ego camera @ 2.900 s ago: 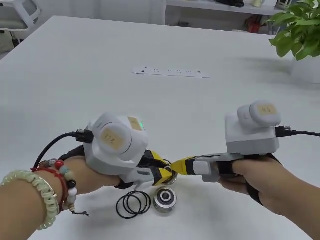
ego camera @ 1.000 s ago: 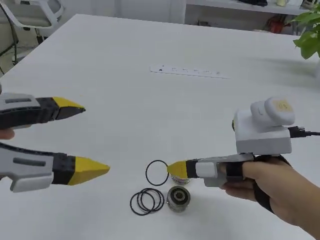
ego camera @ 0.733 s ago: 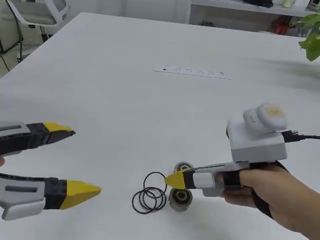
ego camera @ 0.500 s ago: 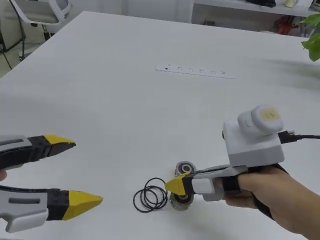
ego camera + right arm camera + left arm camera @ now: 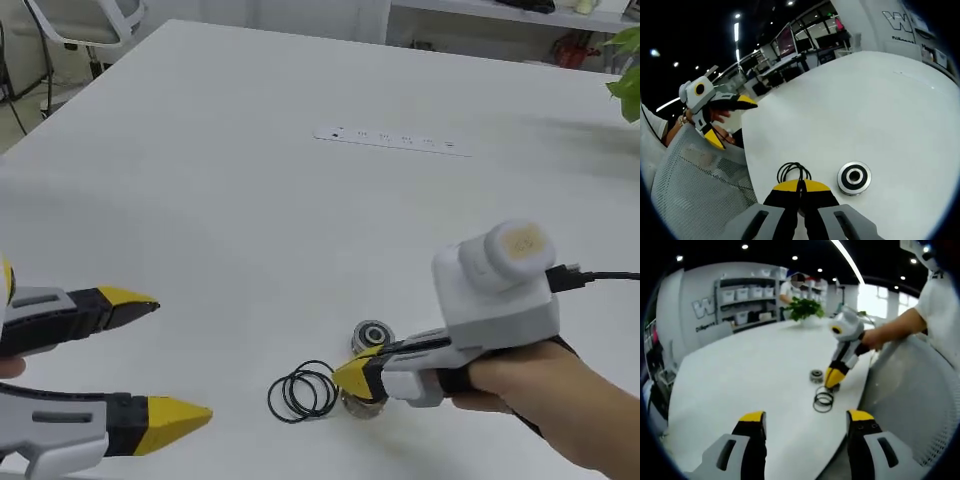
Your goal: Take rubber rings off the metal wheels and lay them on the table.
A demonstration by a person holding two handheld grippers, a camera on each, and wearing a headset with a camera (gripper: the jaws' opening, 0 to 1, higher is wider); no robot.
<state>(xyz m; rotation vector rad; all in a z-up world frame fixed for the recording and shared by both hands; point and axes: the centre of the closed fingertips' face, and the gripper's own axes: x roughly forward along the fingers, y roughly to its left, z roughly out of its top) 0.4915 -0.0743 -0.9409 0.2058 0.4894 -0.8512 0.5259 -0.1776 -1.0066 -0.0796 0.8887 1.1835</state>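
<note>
Two bare metal wheels sit near the table's front edge: one (image 5: pixel 372 336) stands apart, the other (image 5: pixel 361 403) is partly hidden under my right gripper (image 5: pixel 345 378). That gripper is shut, pinching a thin black rubber ring (image 5: pixel 799 176) that rests on the pile of loose rings (image 5: pixel 302 393). Its own view has the rings (image 5: pixel 793 171) just ahead of its tips (image 5: pixel 801 186) and a wheel (image 5: pixel 854 177) to the right. My left gripper (image 5: pixel 178 358) hovers open and empty well left of the pile, seen also in its own view (image 5: pixel 806 416), facing the rings (image 5: pixel 823 400).
A white power strip (image 5: pixel 391 140) lies across the far middle of the white table (image 5: pixel 250 200). A green plant (image 5: pixel 628 90) stands at the far right. A mesh chair back (image 5: pixel 695 185) is close behind the table's near edge.
My left gripper has let go at the wheels, opened and drawn back to the left. My right gripper has carried a ring down and left onto the pile.
</note>
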